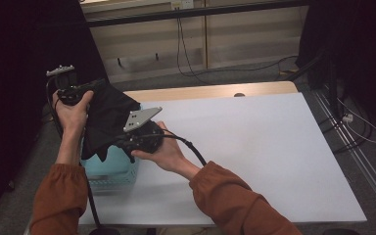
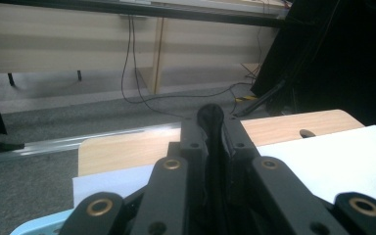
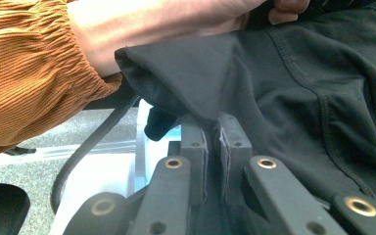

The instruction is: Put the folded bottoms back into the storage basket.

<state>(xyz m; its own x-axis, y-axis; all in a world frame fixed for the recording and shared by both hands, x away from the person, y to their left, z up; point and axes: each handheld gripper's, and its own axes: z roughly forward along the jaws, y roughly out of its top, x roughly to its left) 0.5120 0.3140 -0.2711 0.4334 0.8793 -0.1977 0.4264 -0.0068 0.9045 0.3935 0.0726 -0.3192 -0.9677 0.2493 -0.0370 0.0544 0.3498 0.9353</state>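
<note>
High view: a black garment [image 1: 108,115] hangs over the light-blue basket [image 1: 112,171] at the table's eight o'clock, stretched between left gripper [image 1: 81,88] and right gripper [image 1: 127,142], each clamped on an edge, probably to spread it.

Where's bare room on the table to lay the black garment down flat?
Free: the white sheet is bare from the right gripper across to its right and near edges, and up to the wood strip at the back. Crowded: the left end, where the light blue basket sits under the black garment, held by both the right and left gripper.
</note>
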